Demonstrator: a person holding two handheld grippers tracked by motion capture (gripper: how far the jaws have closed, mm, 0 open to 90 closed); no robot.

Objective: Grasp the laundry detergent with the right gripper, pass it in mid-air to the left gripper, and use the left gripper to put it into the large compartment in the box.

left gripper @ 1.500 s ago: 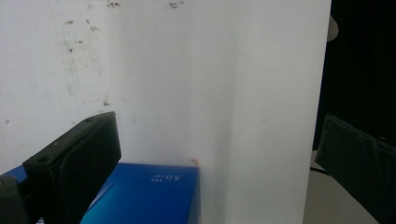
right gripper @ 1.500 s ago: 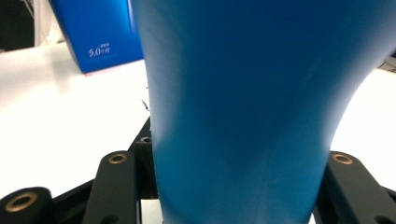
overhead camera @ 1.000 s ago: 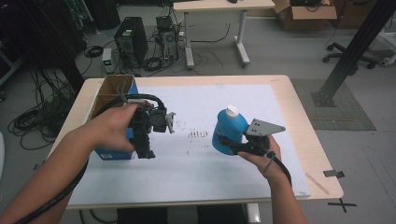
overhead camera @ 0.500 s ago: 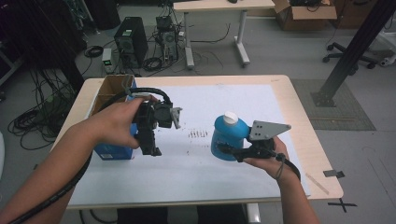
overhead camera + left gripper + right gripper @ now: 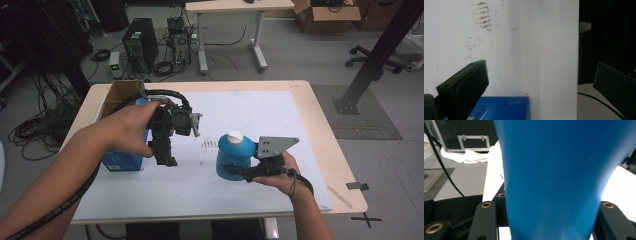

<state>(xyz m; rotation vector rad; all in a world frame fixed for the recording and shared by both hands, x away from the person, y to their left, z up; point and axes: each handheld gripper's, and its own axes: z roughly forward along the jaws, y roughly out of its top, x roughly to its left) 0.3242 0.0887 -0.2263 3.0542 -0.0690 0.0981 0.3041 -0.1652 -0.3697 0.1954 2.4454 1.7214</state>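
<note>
A: How do the 2 claws stand?

B: The right gripper (image 5: 235, 170) is clamped on the blue bottle (image 5: 234, 156). In the right gripper view its 2 black jaws press on either side of the bottle's blue body (image 5: 564, 177).

A: Where is the bottle?

B: Upright, white cap on top, over the white mat (image 5: 260, 115), toward the person's side of the table (image 5: 320, 125).

A: And the left gripper (image 5: 167, 161)?

B: Its jaws stand wide apart with nothing between them. It points down, over the mat, just beside the blue box (image 5: 122, 161), whose corner shows at the bottom of the left gripper view (image 5: 504, 108).
</note>
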